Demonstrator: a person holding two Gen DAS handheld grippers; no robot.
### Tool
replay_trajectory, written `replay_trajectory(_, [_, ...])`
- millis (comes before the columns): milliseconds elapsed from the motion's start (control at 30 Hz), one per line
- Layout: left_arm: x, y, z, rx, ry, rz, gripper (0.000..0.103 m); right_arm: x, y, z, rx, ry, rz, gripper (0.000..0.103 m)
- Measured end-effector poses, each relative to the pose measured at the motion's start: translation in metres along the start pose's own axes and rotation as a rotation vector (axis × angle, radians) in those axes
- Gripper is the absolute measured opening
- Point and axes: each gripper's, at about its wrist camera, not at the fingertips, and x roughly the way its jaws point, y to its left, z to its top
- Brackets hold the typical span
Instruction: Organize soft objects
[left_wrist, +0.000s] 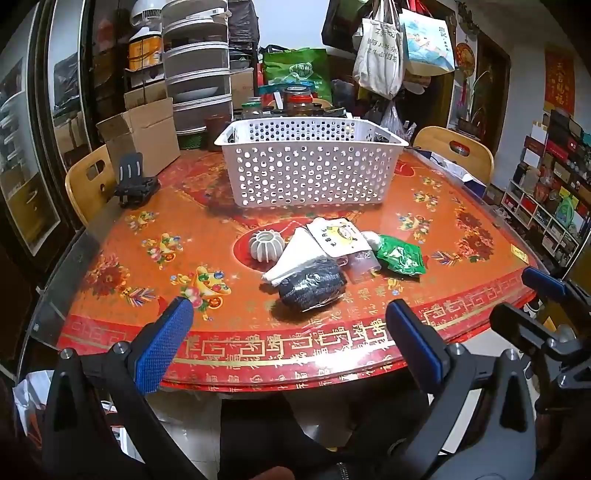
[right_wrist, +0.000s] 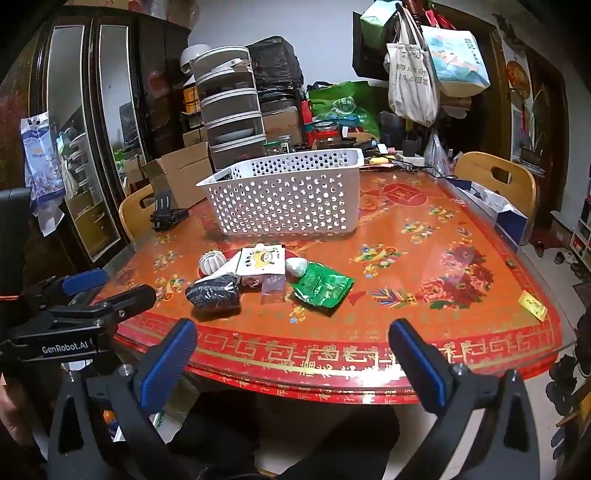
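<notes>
Both grippers, left (left_wrist: 288, 332) and right (right_wrist: 291, 350), are hovering at the near table (right_wrist: 461, 325) edge, fingers apart and empty. Overlapping soft items are lying mid-table, near of the basket (right_wrist: 284, 195), so a pinch is risking dragging neighbours or slipping on plastic. The black bundle (left_wrist: 312, 284) is lying nearest, long axis running left-right.

The basket (left_wrist: 310, 173) wall hides its contents from both views.

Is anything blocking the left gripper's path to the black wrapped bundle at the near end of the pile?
Nothing visible does. The left gripper is open at the table's near edge, and only bare red patterned tablecloth lies between it and the black wrapped bundle. The white folded cloth touches the bundle's far side.
</notes>
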Motion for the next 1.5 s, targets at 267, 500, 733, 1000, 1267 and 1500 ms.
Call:
replay_trajectory(267, [0.0001,-0.0001,-0.0001,0.0,0.002,-0.001,0.103,-0.001,-0.0003,0.0005,0.0,-0.001,0.002,0.103])
replay_trajectory(500, [-0.0005,0.0,-0.0006,0.001,-0.002,-0.002,0.103,-0.0005,-0.0004,0.0007,0.001,0.001,0.001,0.103])
replay_trajectory(733, [-0.0007,0.0005,-0.0004,0.001,-0.004,-0.002,0.103,-0.0017,0.0005,0.0009,0.0,0.001,0.002,0.103])
replay_trajectory(1000, [-0.0023,0.0012,-0.0002,0.0,-0.002,-0.004,0.103,-0.0021,0.0005,0.001,0.0,0.001,0.002,0.103])
replay_trajectory(1267, [-0.0022,0.0011,-0.0002,0.0,0.0,-0.003,0.103,-0.0018,0.0003,0.001,0.001,0.001,0.003,0.103])
replay_trajectory(1500, [-0.0023,0.001,-0.0005,-0.001,0.001,-0.006,0.103,-0.0016,0.0017,0.0008,0.001,0.003,0.003,0.103])
